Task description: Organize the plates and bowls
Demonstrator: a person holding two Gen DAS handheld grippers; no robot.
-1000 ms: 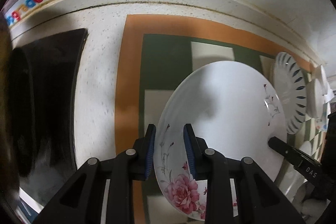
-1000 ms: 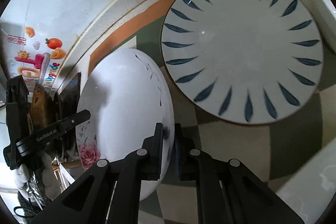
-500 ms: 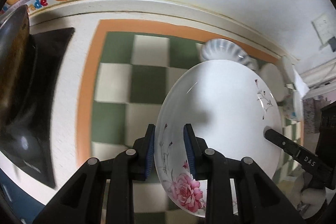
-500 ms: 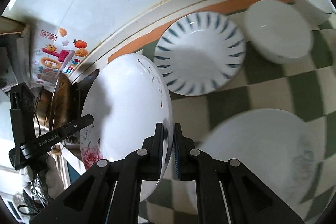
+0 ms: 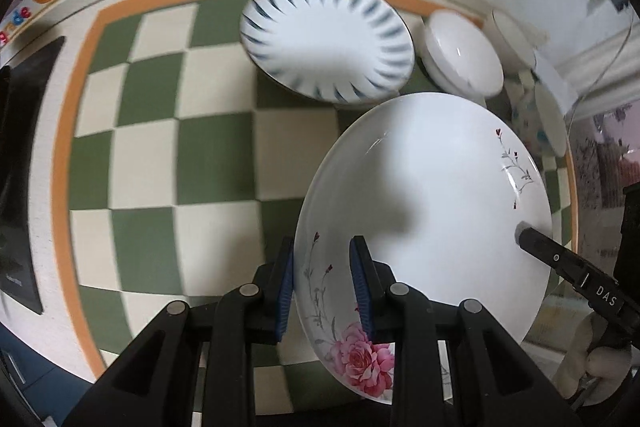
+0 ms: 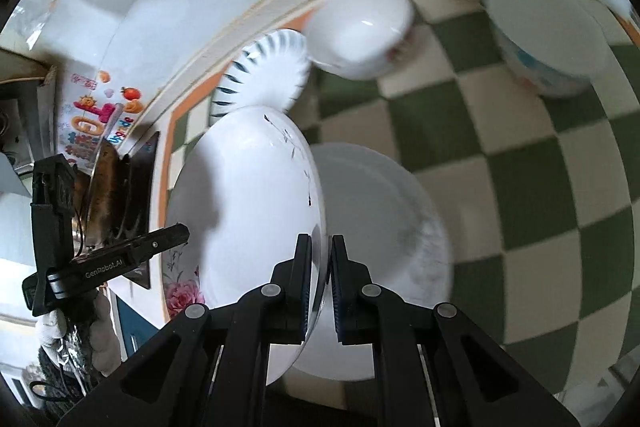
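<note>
Both the left gripper (image 5: 322, 283) and right gripper (image 6: 320, 279) clamp the floral plate (image 5: 432, 195) at opposite rims; lower it level, centred on the white plate (image 6: 384, 211) beneath.

A white plate (image 5: 432, 187) is painted with a pink flower and thin grey twigs with tiny red buds. Another white plate (image 5: 328, 39) is marked with dark blue stripes around its rim. The bench (image 5: 168, 155) is covered in green and cream squares, edged with an orange band. The fingers (image 5: 285, 291) are black, and blue pads are seen on them.
</note>
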